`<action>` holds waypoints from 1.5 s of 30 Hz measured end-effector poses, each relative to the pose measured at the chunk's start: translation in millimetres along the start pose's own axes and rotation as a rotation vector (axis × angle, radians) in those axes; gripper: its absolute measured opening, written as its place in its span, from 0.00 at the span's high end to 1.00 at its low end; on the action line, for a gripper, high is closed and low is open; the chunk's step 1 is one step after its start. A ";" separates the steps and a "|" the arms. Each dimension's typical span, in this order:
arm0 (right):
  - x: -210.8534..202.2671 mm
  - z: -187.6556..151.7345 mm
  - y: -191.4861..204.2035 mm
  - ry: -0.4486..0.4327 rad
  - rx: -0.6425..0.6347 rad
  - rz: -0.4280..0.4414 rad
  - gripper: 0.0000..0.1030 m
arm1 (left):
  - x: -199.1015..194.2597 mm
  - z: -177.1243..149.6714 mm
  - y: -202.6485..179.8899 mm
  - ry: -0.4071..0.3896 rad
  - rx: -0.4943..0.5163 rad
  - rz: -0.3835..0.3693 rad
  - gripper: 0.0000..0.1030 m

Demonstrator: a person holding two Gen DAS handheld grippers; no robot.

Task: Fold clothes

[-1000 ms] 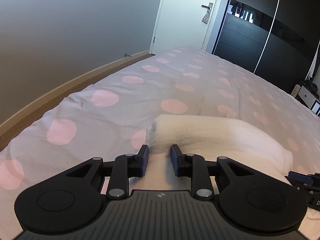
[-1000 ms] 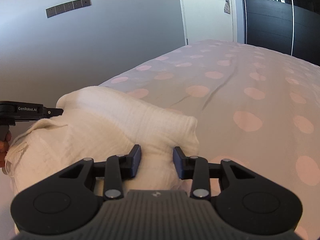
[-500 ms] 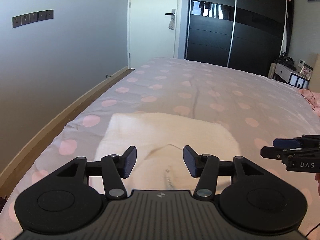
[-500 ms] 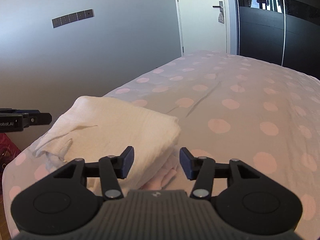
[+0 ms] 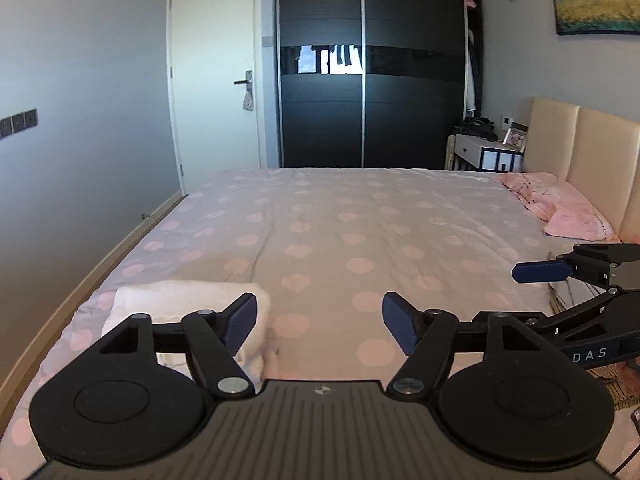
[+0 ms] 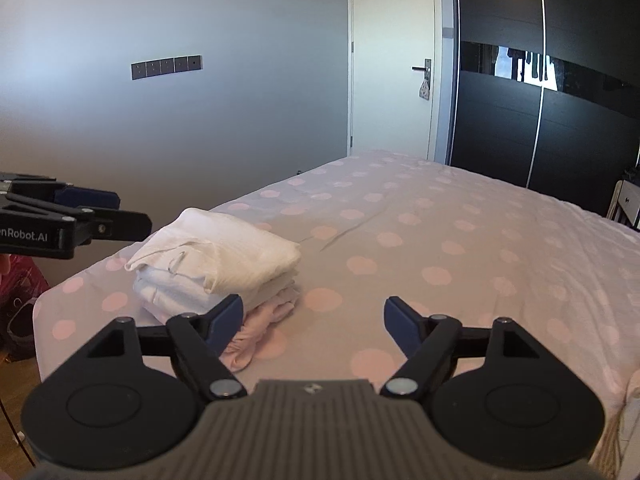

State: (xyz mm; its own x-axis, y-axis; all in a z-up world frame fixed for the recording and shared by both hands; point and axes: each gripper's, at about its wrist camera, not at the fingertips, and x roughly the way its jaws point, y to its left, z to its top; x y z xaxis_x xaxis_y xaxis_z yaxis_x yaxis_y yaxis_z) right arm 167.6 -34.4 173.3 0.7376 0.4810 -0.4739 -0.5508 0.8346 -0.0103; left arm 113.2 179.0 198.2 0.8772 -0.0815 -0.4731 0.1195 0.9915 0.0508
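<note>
Clothes [image 6: 216,256] lie folded ahead-left of right gripper [image 6: 314,322]; both grippers' empty jaws are opening

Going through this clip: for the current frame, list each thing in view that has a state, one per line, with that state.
White garment: folded, lying on top of a pink garment near the bed's corner.
Pink garment: underneath, edge sticking out.
Left gripper: jaws opening, nothing between them.
Right gripper: jaws opening, nothing between them.
Door: closed.
Wardrobe: sliding doors closed.
Pillow: lying by the headboard.
</note>
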 end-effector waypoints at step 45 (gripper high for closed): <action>-109.1 -280.4 11.8 0.051 0.192 -0.519 0.01 | 4.4 -224.3 -200.7 0.047 -0.128 0.048 0.26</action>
State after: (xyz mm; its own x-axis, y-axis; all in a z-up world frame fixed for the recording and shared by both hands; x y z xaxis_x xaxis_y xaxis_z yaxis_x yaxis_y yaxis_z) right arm -28.9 -152.3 -21.9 0.8707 -0.0165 -0.4916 -0.0351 0.9948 -0.0954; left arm -11.2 2.3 -11.4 0.8572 -0.0315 -0.5139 0.0147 0.9992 -0.0367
